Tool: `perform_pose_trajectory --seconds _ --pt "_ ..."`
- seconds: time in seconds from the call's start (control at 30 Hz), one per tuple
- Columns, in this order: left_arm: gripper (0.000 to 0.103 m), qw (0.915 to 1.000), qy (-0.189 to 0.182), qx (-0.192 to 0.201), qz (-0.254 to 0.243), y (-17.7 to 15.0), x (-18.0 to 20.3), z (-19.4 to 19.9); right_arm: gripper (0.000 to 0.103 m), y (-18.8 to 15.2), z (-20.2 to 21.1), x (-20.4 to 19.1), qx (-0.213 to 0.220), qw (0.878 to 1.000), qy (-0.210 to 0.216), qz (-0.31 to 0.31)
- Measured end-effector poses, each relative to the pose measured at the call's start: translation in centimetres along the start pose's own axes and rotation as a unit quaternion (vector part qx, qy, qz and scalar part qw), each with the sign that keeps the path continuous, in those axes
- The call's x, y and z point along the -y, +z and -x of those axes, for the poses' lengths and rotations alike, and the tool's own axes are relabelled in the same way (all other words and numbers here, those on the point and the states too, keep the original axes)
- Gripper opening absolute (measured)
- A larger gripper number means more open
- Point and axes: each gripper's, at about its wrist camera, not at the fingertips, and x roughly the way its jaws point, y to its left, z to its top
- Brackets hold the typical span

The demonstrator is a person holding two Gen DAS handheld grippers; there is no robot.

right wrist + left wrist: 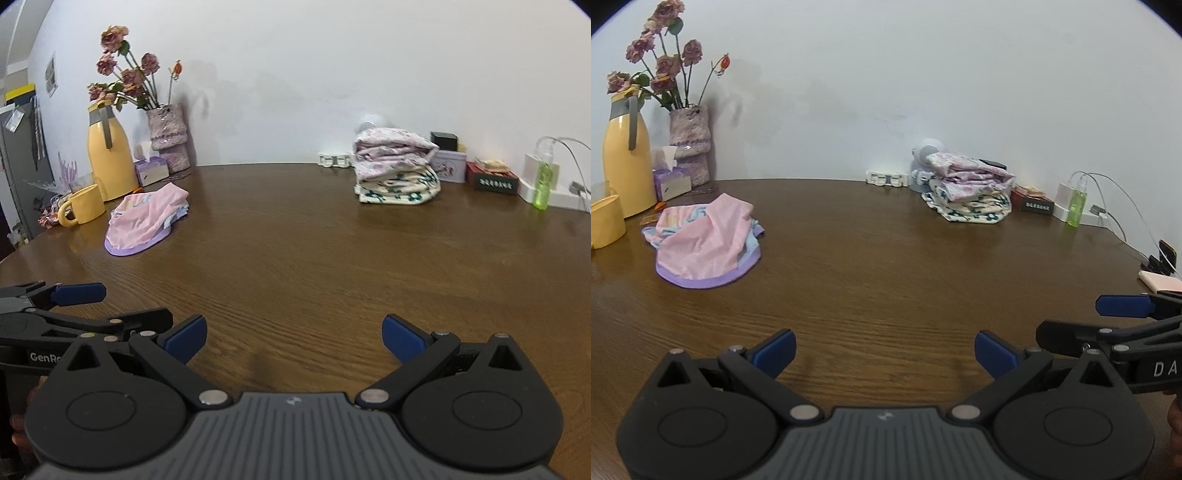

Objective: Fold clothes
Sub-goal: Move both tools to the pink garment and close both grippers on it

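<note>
A crumpled pink garment with a purple hem (705, 243) (144, 221) lies on the brown wooden table (886, 266) (314, 251), far left. At the back right, near the wall, sits a stack of folded floral clothes (971, 192) (397, 166). My left gripper (886, 350) hovers low over the near table, open, with nothing between its blue pads. Beside it on the right, my right gripper (293, 338) is also open and holds nothing. Each shows in the other's view: the right gripper (1071, 319) at the right edge, the left gripper (136, 304) at the left edge.
A yellow flask (626, 162) (110, 162), a yellow mug (85, 208), a vase of dried roses (689, 147) (168, 136) and a tissue box (670, 181) crowd the back left. A green bottle (1076, 205) (542, 184), a charger with cables (1065, 199), a red box (493, 181) and a tin (448, 166) line the back right.
</note>
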Motion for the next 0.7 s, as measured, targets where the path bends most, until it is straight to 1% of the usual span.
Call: perform_pose_trajectory --seconds 0.2,0.3,0.4,0.57,0.7 --pt "0.103 0.9996 0.027 0.01 -0.003 1.8 -3.2 -0.9 0.103 2.0 -1.9 -1.9 0.001 1.0 0.015 0.025" --pt "0.103 0.9988 0.048 0.012 -0.003 3.0 -5.9 -1.6 0.103 3.5 -3.5 -3.0 0.004 0.999 0.027 0.037" --pt "0.103 0.9969 0.077 0.011 0.001 4.3 -9.3 -2.7 0.103 5.5 -5.6 -4.4 0.008 0.998 0.043 0.052" --pt "0.103 0.9907 0.134 0.011 0.023 6.6 -16.0 -4.8 0.103 9.1 -9.9 -8.5 0.01 0.993 0.077 0.094" --pt "0.103 0.981 0.187 0.011 0.052 8.3 -21.7 -6.6 0.103 11.3 -14.3 -13.0 0.006 0.986 0.096 0.139"
